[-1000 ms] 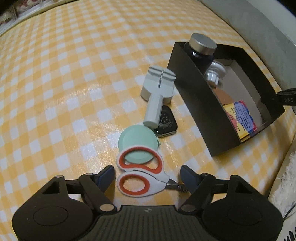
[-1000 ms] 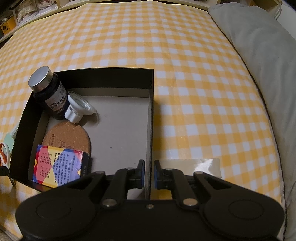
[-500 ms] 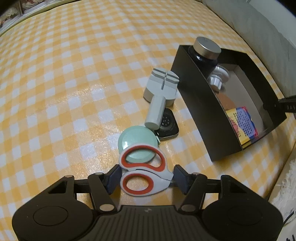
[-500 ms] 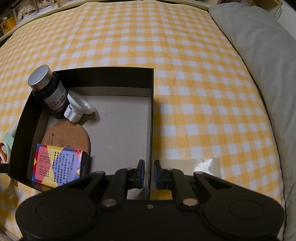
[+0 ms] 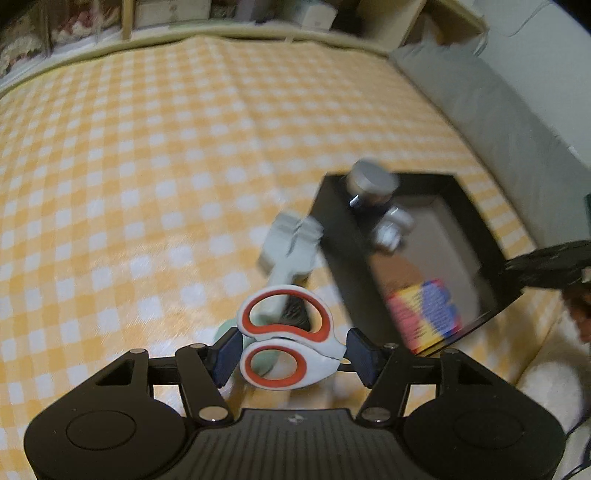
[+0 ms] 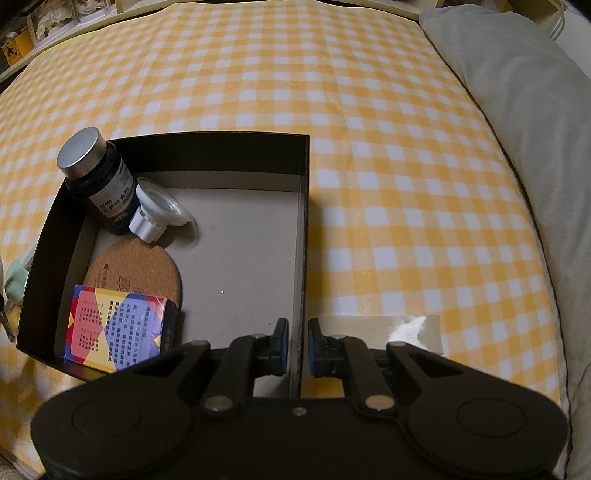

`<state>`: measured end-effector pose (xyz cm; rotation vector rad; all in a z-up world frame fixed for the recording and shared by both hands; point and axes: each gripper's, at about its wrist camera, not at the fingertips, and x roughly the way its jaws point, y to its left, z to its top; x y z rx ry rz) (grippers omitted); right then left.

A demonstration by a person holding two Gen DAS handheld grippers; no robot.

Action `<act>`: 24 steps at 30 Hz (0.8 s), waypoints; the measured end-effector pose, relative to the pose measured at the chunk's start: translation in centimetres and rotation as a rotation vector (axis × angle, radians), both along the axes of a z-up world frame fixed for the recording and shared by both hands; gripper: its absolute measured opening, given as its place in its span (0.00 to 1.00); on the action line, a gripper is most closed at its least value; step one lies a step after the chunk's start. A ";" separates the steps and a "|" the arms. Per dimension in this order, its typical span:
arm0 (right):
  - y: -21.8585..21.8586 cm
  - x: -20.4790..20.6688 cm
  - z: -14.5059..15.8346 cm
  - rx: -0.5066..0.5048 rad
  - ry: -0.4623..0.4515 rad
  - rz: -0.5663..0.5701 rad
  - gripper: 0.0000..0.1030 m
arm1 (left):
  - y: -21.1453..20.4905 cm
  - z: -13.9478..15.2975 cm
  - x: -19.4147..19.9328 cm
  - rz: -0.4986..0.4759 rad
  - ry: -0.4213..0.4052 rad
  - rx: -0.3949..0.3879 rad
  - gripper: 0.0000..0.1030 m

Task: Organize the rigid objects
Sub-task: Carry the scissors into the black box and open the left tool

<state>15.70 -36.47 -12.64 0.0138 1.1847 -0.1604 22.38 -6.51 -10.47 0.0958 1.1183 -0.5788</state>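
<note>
My left gripper (image 5: 291, 354) is shut on white scissors with red-lined handles (image 5: 286, 341) and holds them above the yellow checked cloth. Below them lie a grey T-shaped tool (image 5: 290, 247), a mint round lid (image 5: 225, 328) and a dark smartwatch (image 5: 295, 314), all blurred. The black box (image 6: 221, 147) holds a dark bottle with a silver cap (image 6: 98, 181), a white plastic part (image 6: 157, 214), a cork coaster (image 6: 136, 266) and a colourful card box (image 6: 118, 326). My right gripper (image 6: 298, 347) is shut on the box's right wall (image 6: 303, 258).
A grey cushion (image 6: 524, 147) runs along the right side. A strip of clear tape (image 6: 388, 328) lies on the cloth beside the box. Shelves (image 5: 147, 14) stand beyond the far edge. Open cloth stretches to the left and behind the box.
My left gripper closed on the scissors' handles and lifted them off the cloth and the mint lid. The right gripper and the box stayed put.
</note>
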 end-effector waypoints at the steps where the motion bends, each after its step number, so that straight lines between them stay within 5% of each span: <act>1: 0.0 0.0 0.0 0.001 -0.002 0.001 0.09 | -0.3 0.5 -0.1 -0.003 -0.008 -0.016 0.61; 14: -0.6 -0.4 1.3 0.039 -0.042 -0.021 0.03 | -8.0 3.9 -1.5 -0.096 -0.078 -0.125 0.61; 24: -1.0 -0.9 2.1 0.088 -0.058 -0.040 0.03 | -12.7 1.9 -1.4 -0.088 -0.061 -0.248 0.61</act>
